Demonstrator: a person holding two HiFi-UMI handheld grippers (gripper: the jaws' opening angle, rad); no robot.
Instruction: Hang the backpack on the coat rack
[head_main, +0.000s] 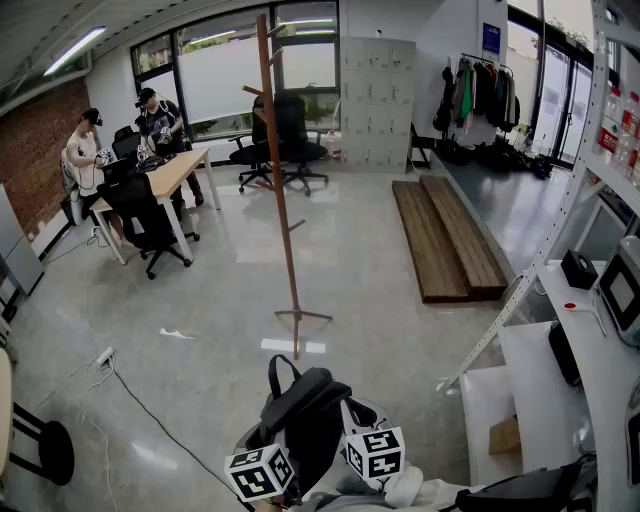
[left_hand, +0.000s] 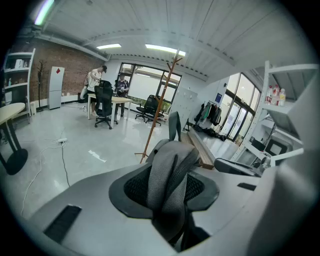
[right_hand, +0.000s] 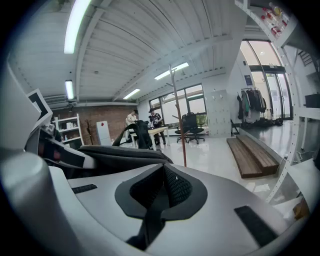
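In left hand-held gripper (left_hand: 170, 196), backpack strap (left_hand: 172, 165)

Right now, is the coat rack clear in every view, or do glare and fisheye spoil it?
Head view: coat rack sharp, slightly bowed, its top against bright windows. Left gripper view: rack leans with fisheye; backpack strap looms large. Right gripper view: rack thin, backlit.

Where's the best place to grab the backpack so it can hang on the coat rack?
Probably the top loop of the backpack. It stands up in an open arch, so pinching it from one side, low down near where it joins the bag, would likely leave the arch free to slip over a peg of the coat rack.
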